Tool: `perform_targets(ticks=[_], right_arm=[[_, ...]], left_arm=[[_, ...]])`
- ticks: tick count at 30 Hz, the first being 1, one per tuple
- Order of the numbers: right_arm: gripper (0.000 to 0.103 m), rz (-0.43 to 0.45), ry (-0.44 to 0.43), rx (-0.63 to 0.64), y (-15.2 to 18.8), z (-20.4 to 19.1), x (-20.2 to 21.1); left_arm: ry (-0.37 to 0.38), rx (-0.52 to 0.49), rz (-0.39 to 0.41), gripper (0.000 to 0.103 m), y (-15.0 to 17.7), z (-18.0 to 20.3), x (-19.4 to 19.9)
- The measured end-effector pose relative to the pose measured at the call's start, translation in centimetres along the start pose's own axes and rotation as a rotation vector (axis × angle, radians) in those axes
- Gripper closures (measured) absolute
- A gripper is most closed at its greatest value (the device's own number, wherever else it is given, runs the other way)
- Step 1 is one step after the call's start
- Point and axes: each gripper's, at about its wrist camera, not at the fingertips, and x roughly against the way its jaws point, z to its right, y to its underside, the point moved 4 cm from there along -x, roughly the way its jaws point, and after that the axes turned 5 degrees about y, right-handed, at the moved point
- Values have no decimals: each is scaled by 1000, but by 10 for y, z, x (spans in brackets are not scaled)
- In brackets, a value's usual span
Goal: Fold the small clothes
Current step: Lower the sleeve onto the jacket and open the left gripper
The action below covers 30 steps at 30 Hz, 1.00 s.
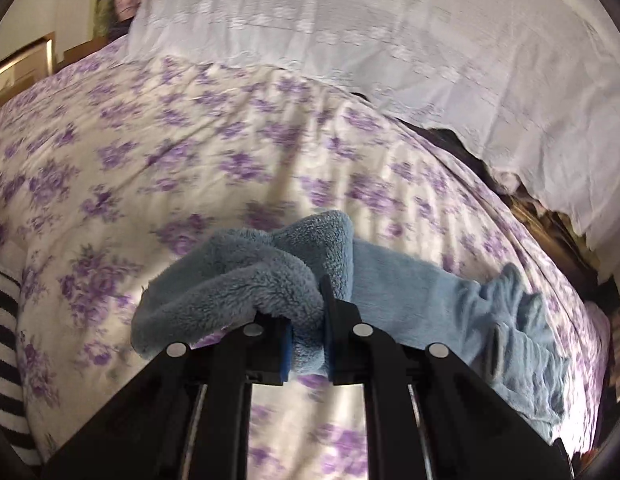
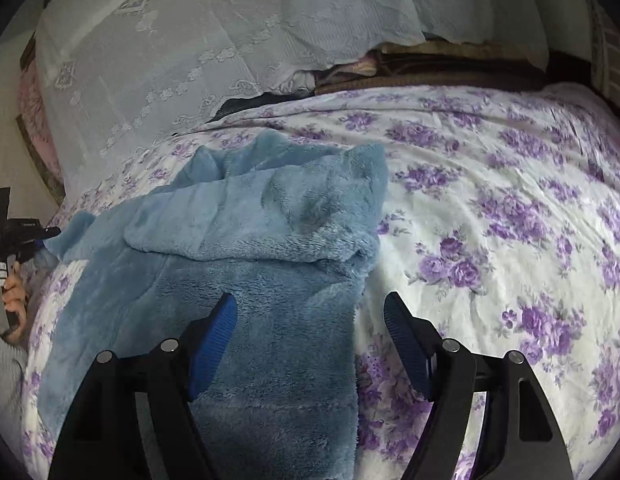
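A small blue fleece garment (image 2: 270,264) lies on the purple-flowered bedspread (image 2: 490,208), one part folded over across its middle. My left gripper (image 1: 306,332) is shut on a bunched edge of the blue fleece garment (image 1: 246,280) and holds it lifted above the bedspread (image 1: 150,152); the rest trails off to the right. My right gripper (image 2: 310,320) is open and empty, low over the garment's near right edge. The left gripper (image 2: 42,236) also shows at the far left of the right wrist view, at the garment's left corner.
A white lace-trimmed cover (image 1: 390,32) lies over the pillows at the head of the bed, also seen in the right wrist view (image 2: 190,32). Brown folded blankets (image 2: 430,68) lie behind it. A black-and-white striped cloth (image 1: 2,344) sits at the left edge.
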Motion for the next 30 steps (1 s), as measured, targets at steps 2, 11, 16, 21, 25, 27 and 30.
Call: perform_targets(ticks=[2, 11, 16, 21, 25, 27, 30], right_arm=[[27, -17, -5, -15, 2, 2, -3], [27, -57, -23, -63, 5, 8, -10], [25, -80, -17, -60, 7, 7, -14], [21, -94, -19, -59, 8, 6, -16], [19, -101, -9, -41, 9, 4, -16], [19, -102, -8, -40, 10, 4, -16], [19, -105, -9, -43, 11, 3, -16]], left_arm=[[15, -27, -4, 92, 1, 17, 2], [19, -144, -15, 92, 5, 82, -1], [47, -205, -38, 92, 17, 120, -6], [55, -285, -34, 92, 31, 162, -8], [77, -323, -34, 92, 39, 195, -8], [82, -338, -31, 92, 42, 208, -9], [98, -353, -30, 92, 47, 229, -10]])
